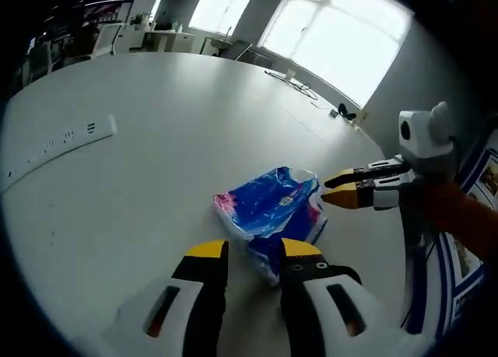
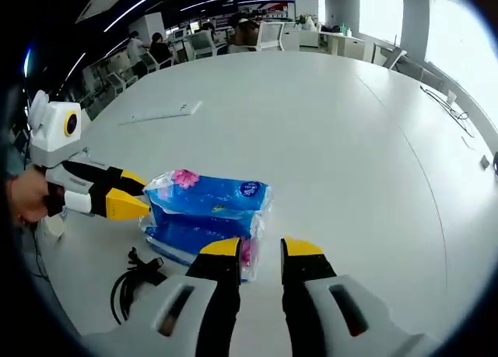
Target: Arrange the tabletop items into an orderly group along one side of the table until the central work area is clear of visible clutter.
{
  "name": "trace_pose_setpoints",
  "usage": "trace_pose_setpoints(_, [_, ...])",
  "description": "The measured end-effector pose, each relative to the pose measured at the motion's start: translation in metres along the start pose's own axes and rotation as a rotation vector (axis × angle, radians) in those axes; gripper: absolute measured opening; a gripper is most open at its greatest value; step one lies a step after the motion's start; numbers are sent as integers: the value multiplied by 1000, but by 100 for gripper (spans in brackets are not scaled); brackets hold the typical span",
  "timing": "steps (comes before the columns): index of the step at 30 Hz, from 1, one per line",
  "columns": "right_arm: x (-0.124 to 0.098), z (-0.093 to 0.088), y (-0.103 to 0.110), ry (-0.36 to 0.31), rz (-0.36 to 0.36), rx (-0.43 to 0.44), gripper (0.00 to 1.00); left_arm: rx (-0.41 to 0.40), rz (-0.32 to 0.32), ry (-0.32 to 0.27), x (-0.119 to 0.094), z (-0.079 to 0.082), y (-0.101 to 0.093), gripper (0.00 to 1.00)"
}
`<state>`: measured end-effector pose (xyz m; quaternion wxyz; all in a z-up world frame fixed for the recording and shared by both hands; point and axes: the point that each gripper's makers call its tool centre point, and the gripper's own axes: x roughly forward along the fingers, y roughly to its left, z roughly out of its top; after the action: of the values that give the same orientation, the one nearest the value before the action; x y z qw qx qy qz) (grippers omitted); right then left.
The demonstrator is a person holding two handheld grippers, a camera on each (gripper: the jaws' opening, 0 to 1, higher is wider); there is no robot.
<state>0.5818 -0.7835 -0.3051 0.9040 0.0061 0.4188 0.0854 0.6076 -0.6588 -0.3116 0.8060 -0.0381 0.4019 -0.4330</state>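
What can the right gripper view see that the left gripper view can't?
Right gripper view has a black cable lying coiled on the table beside the blue pack, plus a white strip farther off and people at desks far back. Left gripper view has bright windows and a white power strip. Both share the table, the blue pack, and both grippers: the left gripper and the right gripper, each open near the pack.

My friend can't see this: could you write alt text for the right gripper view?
A blue tissue pack lies on a white table, between the open right claw and the left claw beside it. A black cable lies nearby.
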Motion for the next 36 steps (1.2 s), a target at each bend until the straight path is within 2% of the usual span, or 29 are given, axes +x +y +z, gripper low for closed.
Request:
trace_pose_setpoints(10, [-13,8,10,-37,-3,-11,22,17,-2,-19,-15,6,-7,34])
trace_pose_setpoints(12, [-14,9,11,-38,-2,-11,23,18,4,-24,-19,7,-6,38])
trace_pose_setpoints(22, [-27,20,29,-74,14,-24,27,26,15,-52,-39,15,-8,48])
trace_pose_setpoints(36, [-45,33,57,-102,60,-73,31,29,41,-84,-77,24,-9,53])
